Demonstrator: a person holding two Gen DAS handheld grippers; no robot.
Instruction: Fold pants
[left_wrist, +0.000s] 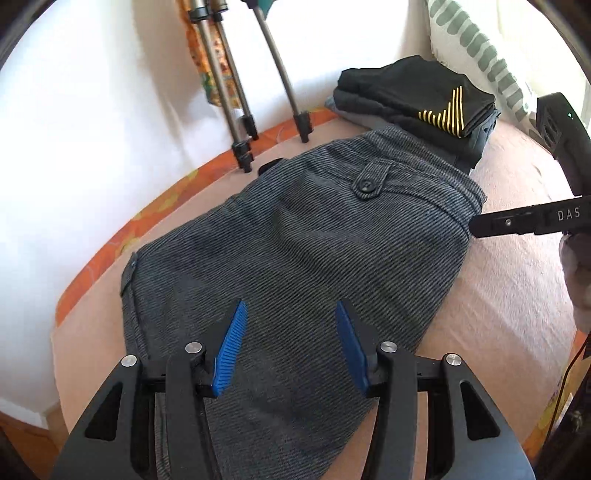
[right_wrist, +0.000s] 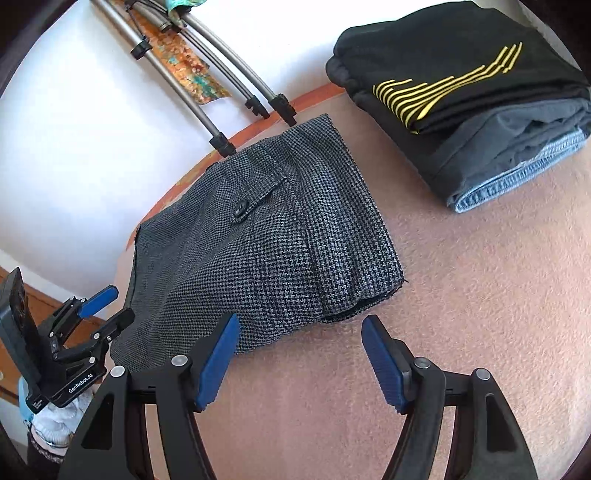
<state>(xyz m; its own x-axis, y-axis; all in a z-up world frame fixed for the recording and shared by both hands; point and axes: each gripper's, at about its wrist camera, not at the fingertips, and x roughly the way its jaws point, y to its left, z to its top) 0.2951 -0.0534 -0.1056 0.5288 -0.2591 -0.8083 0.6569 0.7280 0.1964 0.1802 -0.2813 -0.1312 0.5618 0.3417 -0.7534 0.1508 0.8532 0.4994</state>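
Note:
Grey houndstooth pants (left_wrist: 295, 251) lie folded on the pink bed cover, buttoned back pocket flap (left_wrist: 371, 181) facing up. They also show in the right wrist view (right_wrist: 258, 251). My left gripper (left_wrist: 291, 314) is open and empty, hovering over the near end of the pants. It also shows at the left of the right wrist view (right_wrist: 107, 306). My right gripper (right_wrist: 299, 325) is open and empty, just in front of the pants' folded edge over the bare cover. In the left wrist view one of its fingers (left_wrist: 517, 221) reaches to the waistband's right edge.
A stack of folded clothes, black with yellow stripes on top (right_wrist: 461, 85), sits at the far right of the bed (right_wrist: 461, 295); it also shows in the left wrist view (left_wrist: 417, 99). Tripod legs (left_wrist: 240, 110) stand at the bed's far edge against a white wall. A patterned pillow (left_wrist: 480, 44) lies behind.

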